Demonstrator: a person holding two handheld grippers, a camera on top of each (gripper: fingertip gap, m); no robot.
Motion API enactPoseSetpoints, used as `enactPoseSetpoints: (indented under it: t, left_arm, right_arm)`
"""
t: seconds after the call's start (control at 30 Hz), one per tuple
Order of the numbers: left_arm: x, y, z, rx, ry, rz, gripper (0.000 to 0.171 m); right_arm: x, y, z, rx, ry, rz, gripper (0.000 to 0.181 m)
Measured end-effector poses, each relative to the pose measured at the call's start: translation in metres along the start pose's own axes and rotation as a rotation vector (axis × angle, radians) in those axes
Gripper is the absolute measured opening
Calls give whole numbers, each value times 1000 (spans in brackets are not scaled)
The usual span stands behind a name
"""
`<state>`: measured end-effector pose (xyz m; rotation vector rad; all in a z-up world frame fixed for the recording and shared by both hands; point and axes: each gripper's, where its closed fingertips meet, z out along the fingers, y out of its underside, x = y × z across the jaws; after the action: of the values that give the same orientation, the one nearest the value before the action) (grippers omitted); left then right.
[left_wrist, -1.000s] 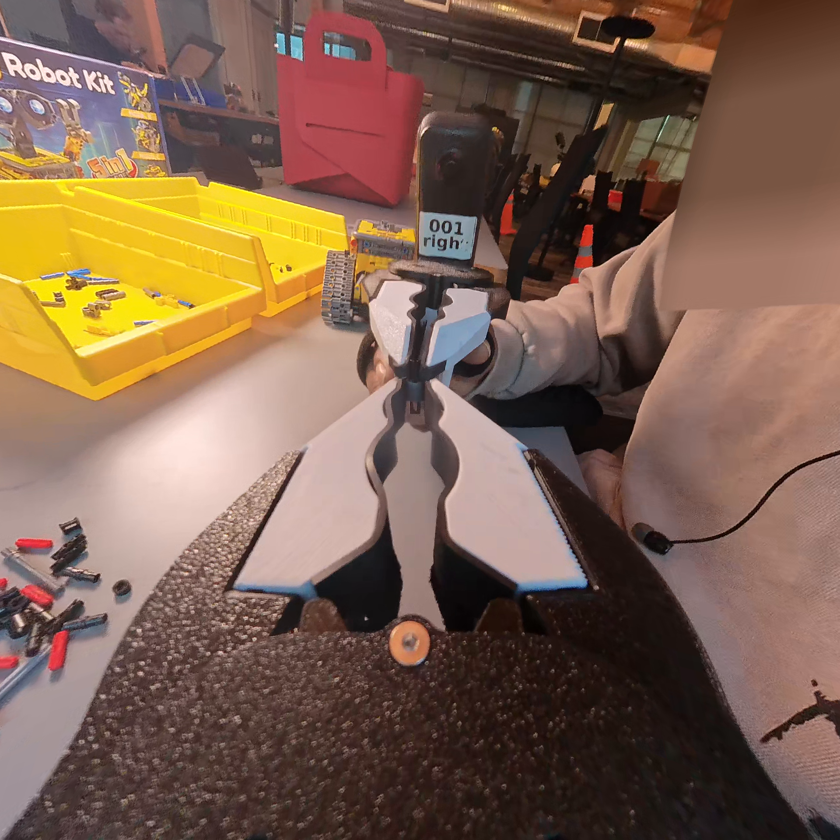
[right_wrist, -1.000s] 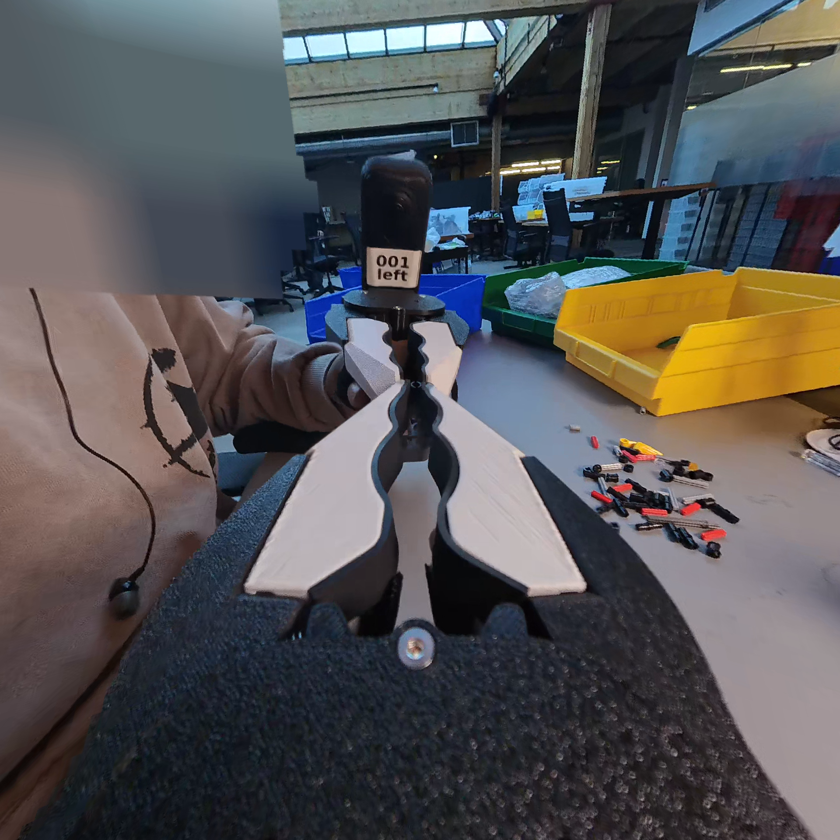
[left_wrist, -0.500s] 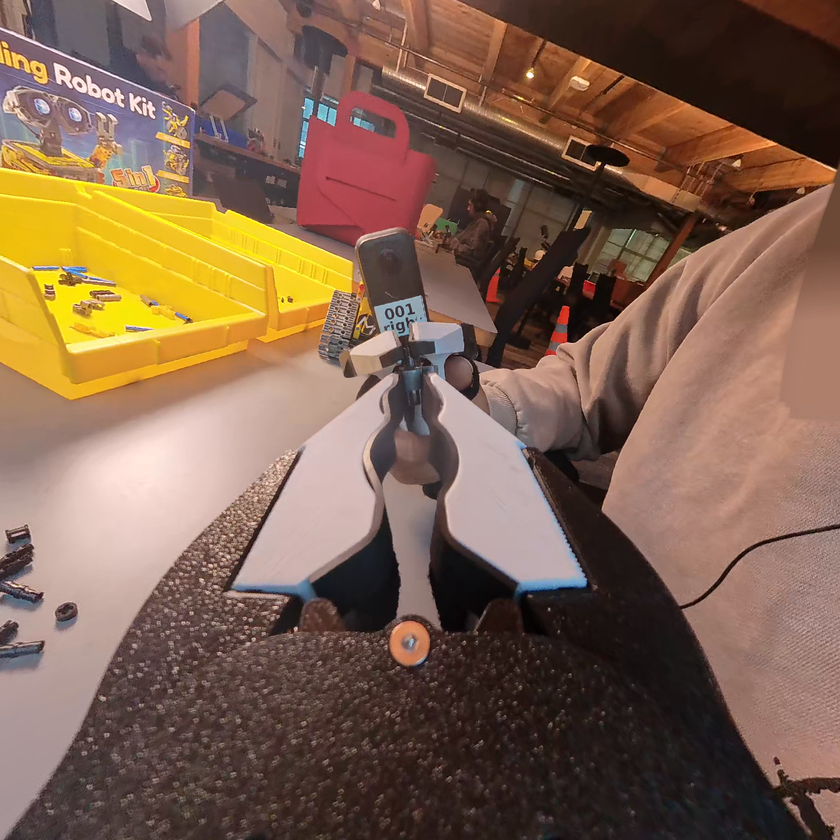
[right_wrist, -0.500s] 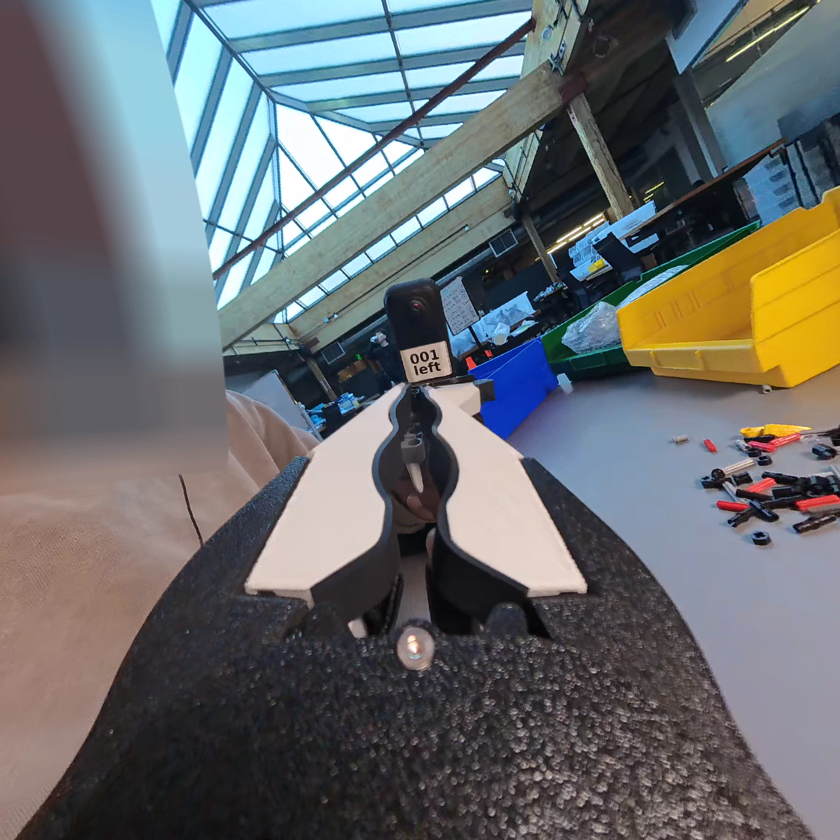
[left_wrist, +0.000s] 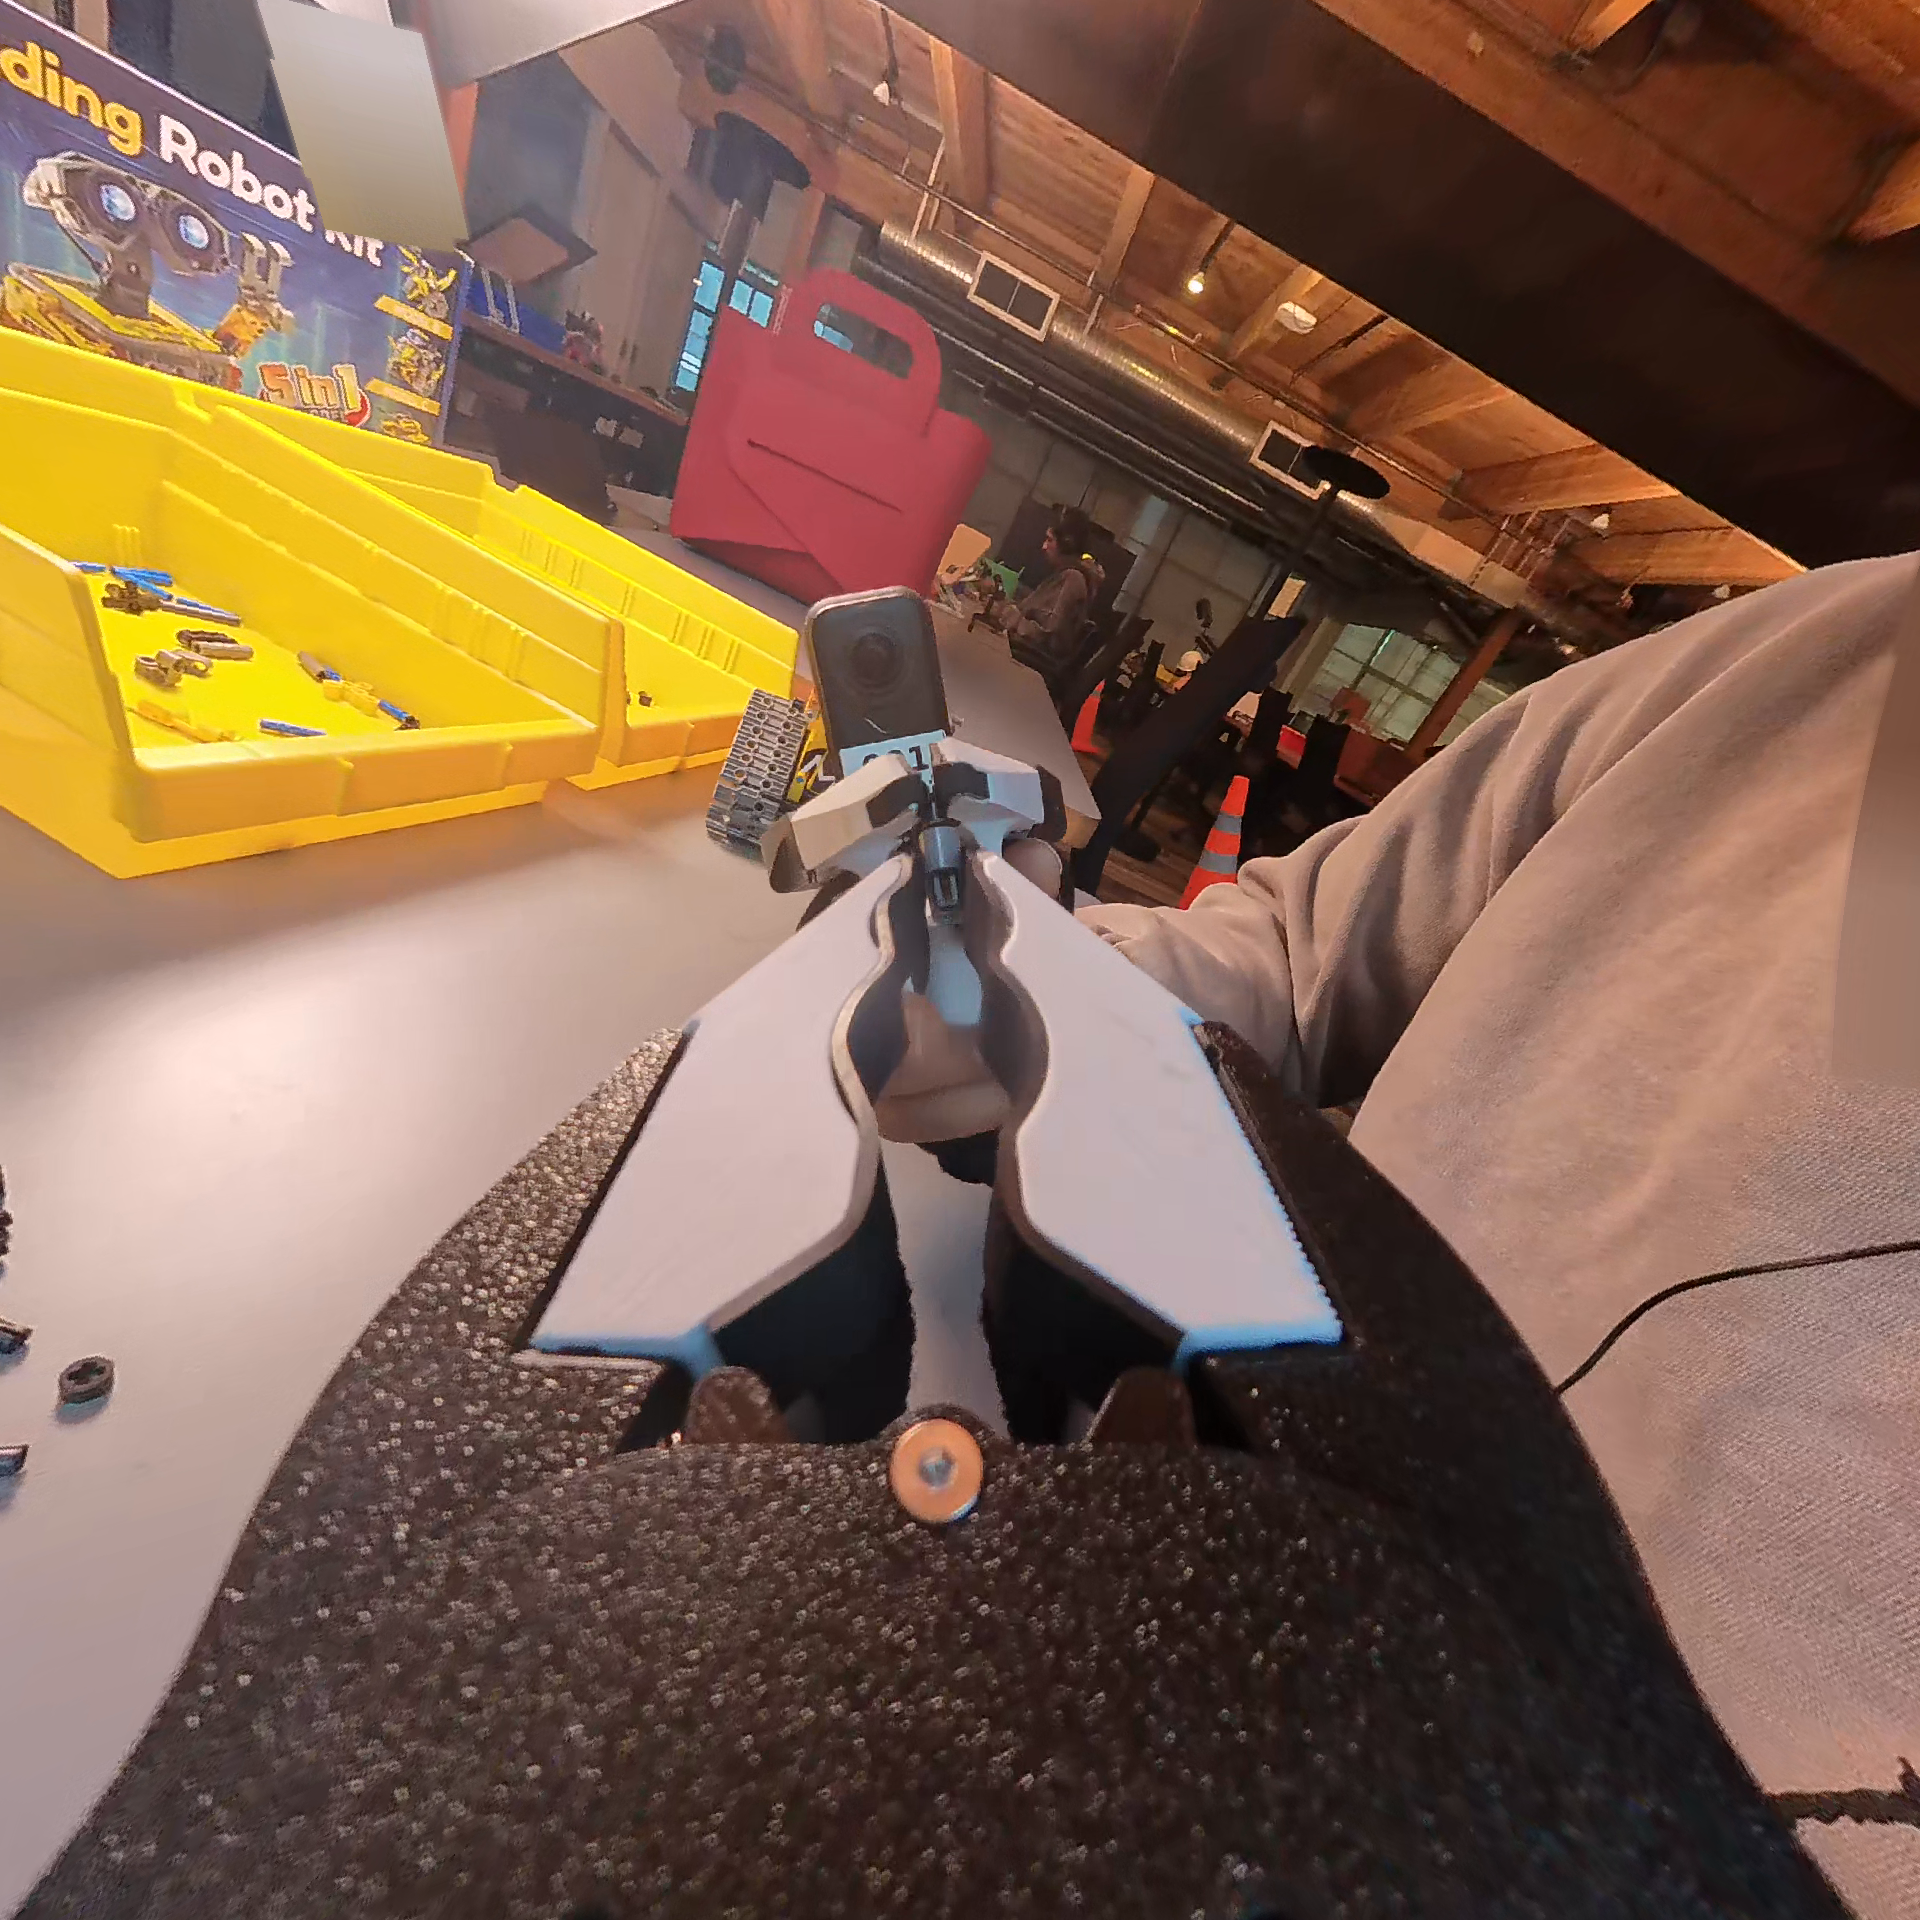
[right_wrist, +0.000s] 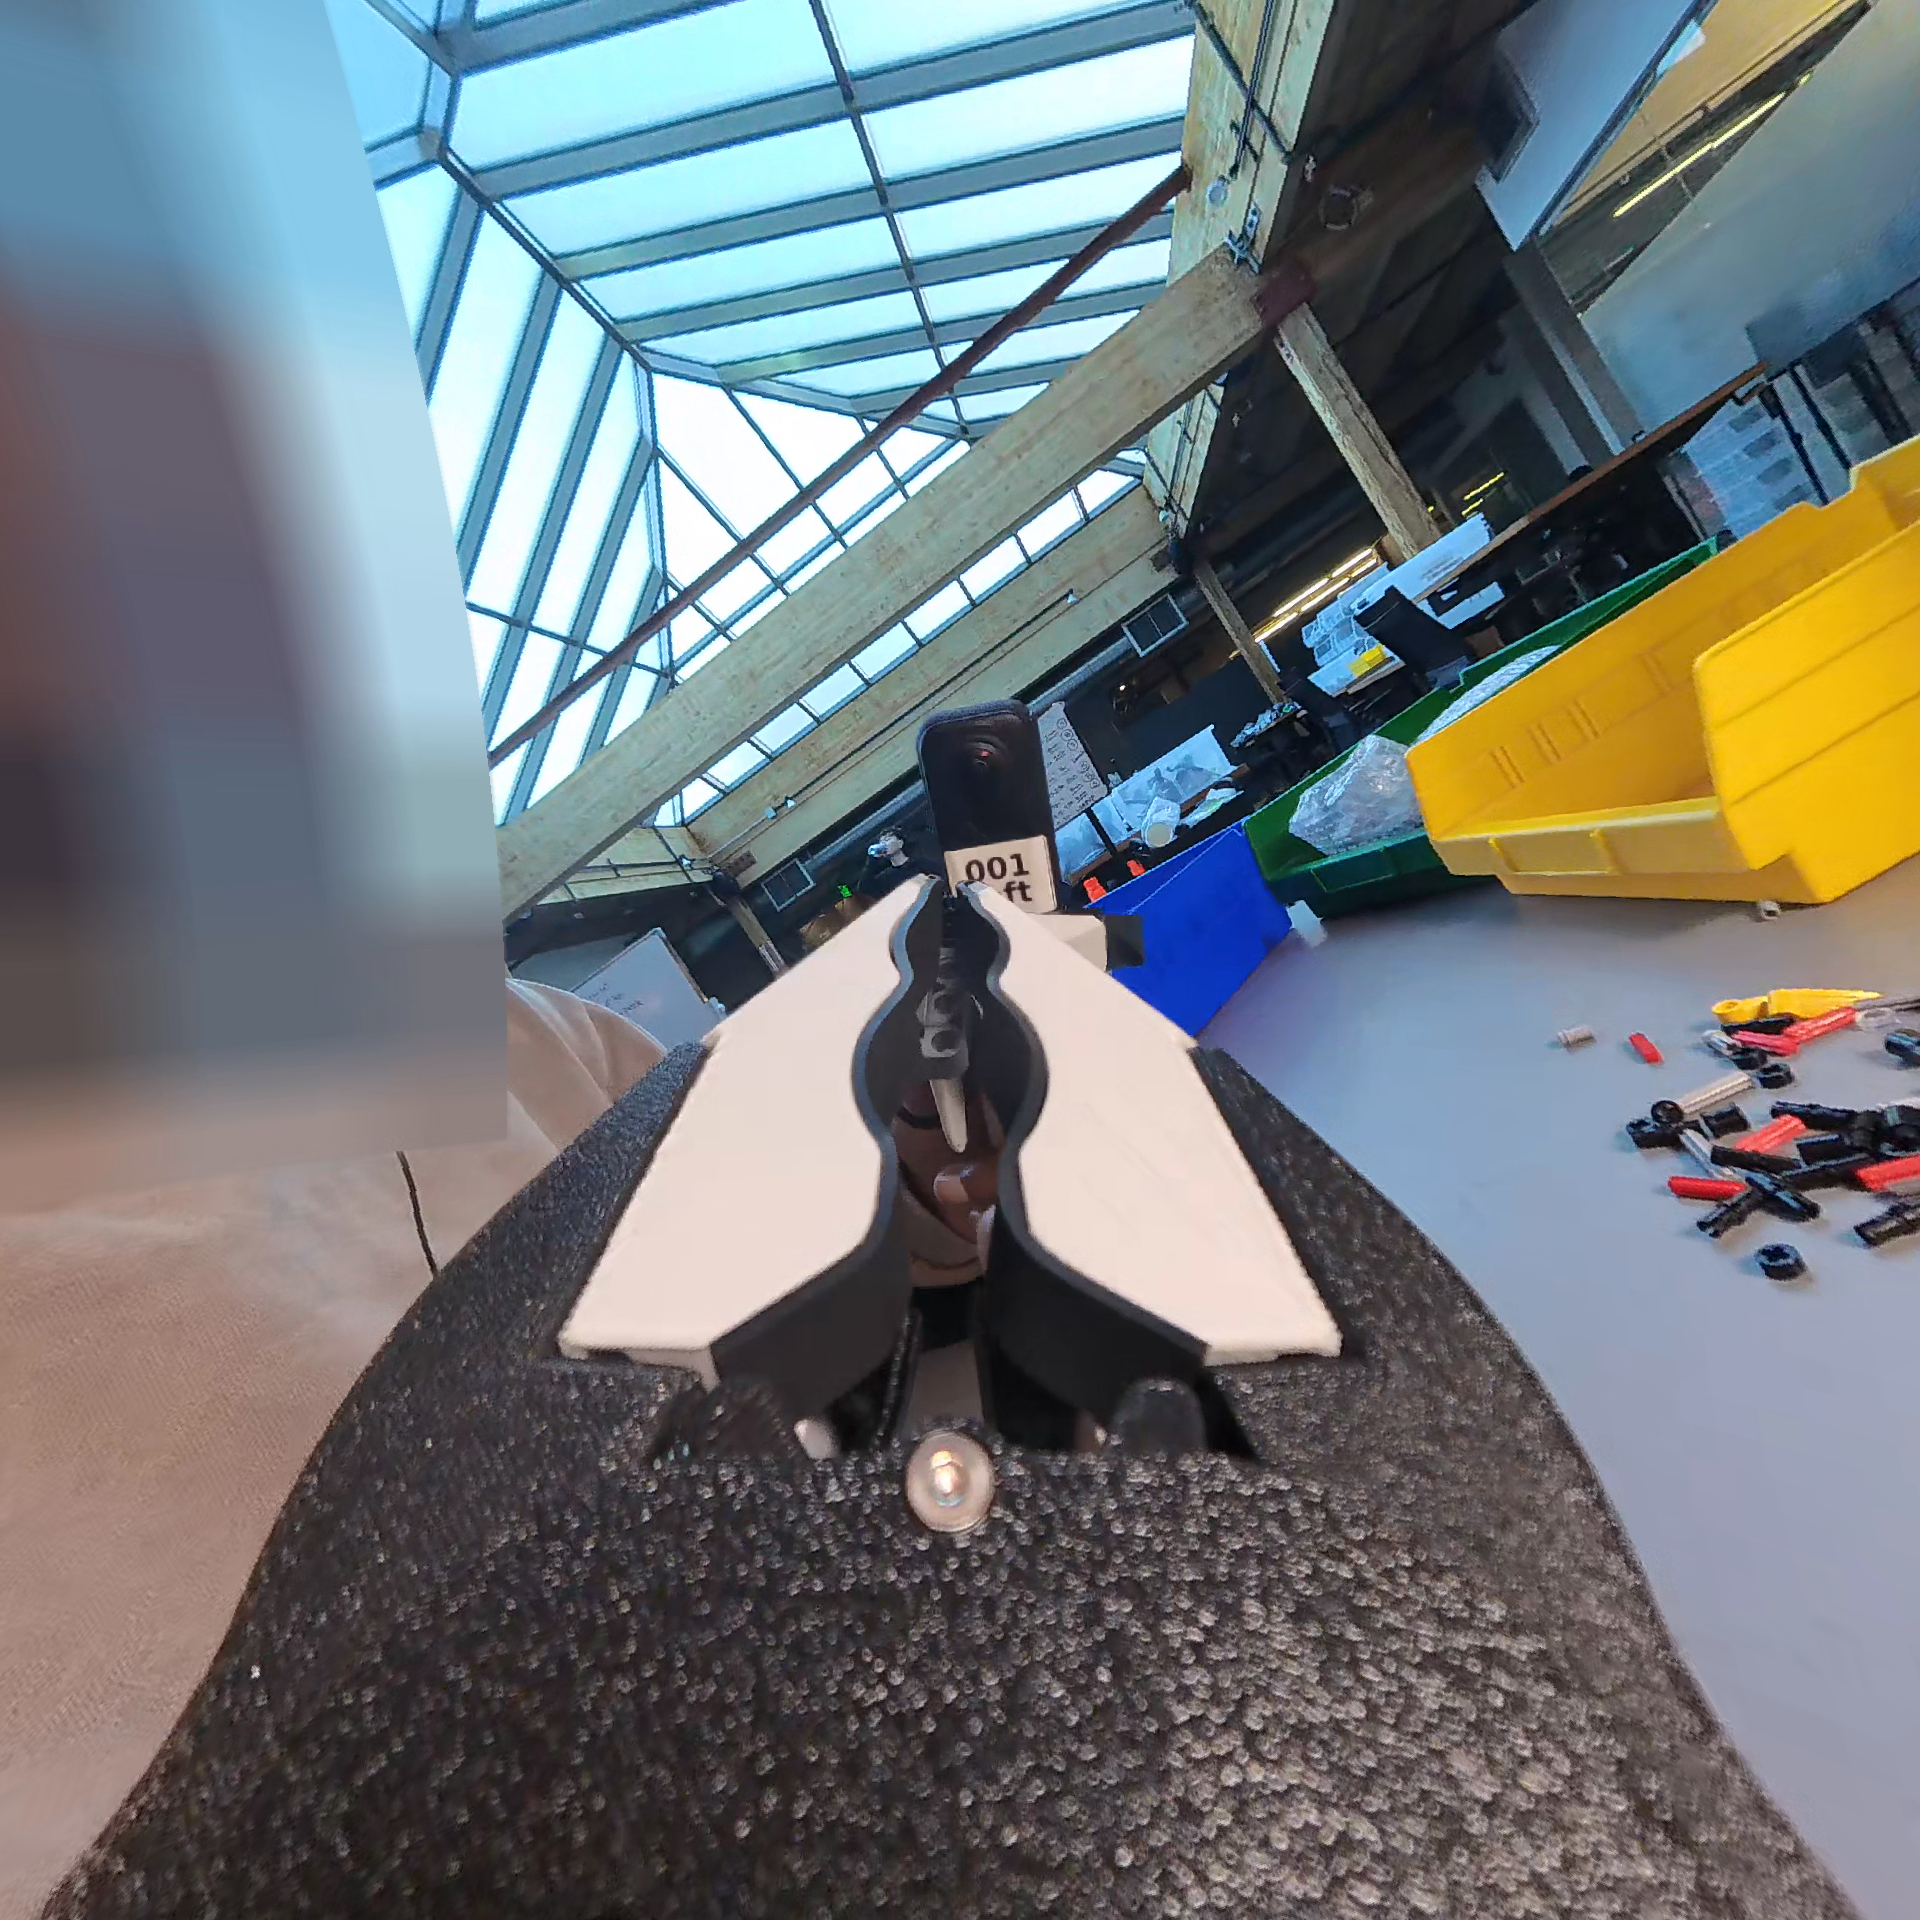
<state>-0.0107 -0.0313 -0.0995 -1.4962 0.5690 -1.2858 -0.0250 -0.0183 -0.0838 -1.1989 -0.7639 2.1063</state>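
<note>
Aloft, left tongs (left_wrist: 943, 883) and right tongs (right_wrist: 948, 906) tip-to-tip, both clenched on small grey pin (left_wrist: 943, 854)

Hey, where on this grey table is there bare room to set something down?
Bare table lies between the yellow bins and the left gripper. Another patch sits between the blue bin and the loose parts. Crowded: that parts pile, and where both grippers meet, right gripper included.

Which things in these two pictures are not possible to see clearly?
- Left wrist view: small grey part between both grippers' tips; its shape is too small to tell.
- Right wrist view: dark part inside the right hand-held gripper, mostly hidden by its fingers.
- Loose pieces run off the right edge.
</note>
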Motion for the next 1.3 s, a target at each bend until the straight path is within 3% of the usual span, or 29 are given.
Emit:
enactPoseSetpoints:
  t: [0.17, 0.23, 0.27, 0.37, 0.47, 0.57, 0.67, 0.77, 0.87, 1.1, 1.3]
  left_arm:
    - [-1, 2, -1, -9, 5, -9, 6]
    - [-5, 27, -5, -81, -14, -16, 7]
    - [-8, 24, -11, -51, -19, -48, 7]
    - [-12, -7, -14, 20, -20, 1, 7]
    - [-4, 4, -4, -51, 18, 69, 8]
    - [2, 10, -4, -59, 46, 63, 7]
    - [9, 12, -4, -54, 59, 80, 7]
    - [14, 10, -4, -42, 79, 84, 7]
    - [18, 8, -5, -21, 91, 76, 7]
    - [22, 5, -2, 23, 107, 68, 13]
    - [24, 4, 0, 29, 107, 80, 7]
  right_arm:
    - [1, -3, -1, 17, 1, 5, 0]
    - [10, -71, -34, 307, 9, 71, 0]
    - [5, -90, -48, 327, 46, -44, 1]
    - [-17, -37, -21, 63, 99, -281, 0]
    - [-7, -19, -11, -63, 106, -288, 0]
    - [3, -2, -9, -151, 119, -309, 20]
    - [-8, 13, 2, -161, 60, -267, 29]
    - [-15, 29, 10, -207, 38, -330, 17]
    - [-16, 27, 12, -183, 38, -323, 5]
    - [-20, 17, 12, -122, 34, -293, 5]
    - [-24, 21, 14, -129, 26, -295, 4]
